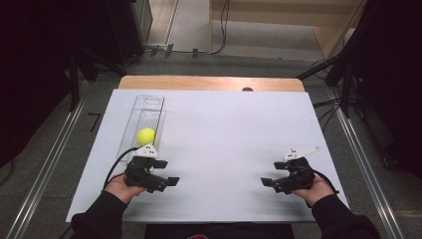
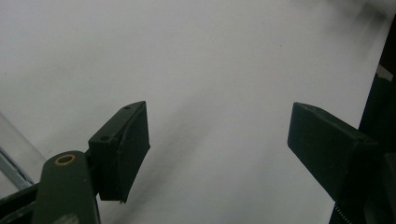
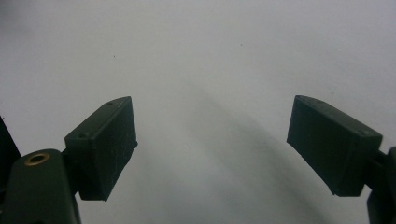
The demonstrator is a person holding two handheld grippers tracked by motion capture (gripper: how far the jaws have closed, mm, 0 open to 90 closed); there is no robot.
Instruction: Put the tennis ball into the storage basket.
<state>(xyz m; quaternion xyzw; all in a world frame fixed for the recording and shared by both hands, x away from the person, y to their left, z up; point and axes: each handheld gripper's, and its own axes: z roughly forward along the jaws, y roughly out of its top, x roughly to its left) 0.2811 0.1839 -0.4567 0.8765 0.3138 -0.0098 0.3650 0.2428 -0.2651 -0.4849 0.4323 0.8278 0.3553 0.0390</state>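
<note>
White board covers the surface (image 1: 224, 144), with a strip of bare wood showing along its far edge and dark floor, cables and metal rails around it. On the board's left side lies a clear plastic tray (image 1: 144, 119), long and narrow, running away from the person. A yellow-green ball (image 1: 146, 135) sits in the near end of that tray.

Just on the near side of the tray, the left tongs (image 1: 171, 181) are held in the person's left hand (image 1: 122, 186), low over the board, pointing toward the board's middle. Their grey three-cornered plate lies close in front of the ball, and a black cable loops off toward the tray's near left corner. In the left gripper view the two black jaws stand wide apart with only white board between them, and a clear edge of the tray shows at the lower left.

Well to the right of the tray, the right tongs (image 1: 266, 182) are held in the right hand (image 1: 318, 191), pointing back toward the left ones. In the right gripper view their jaws also gape wide, gripping nothing.
</note>
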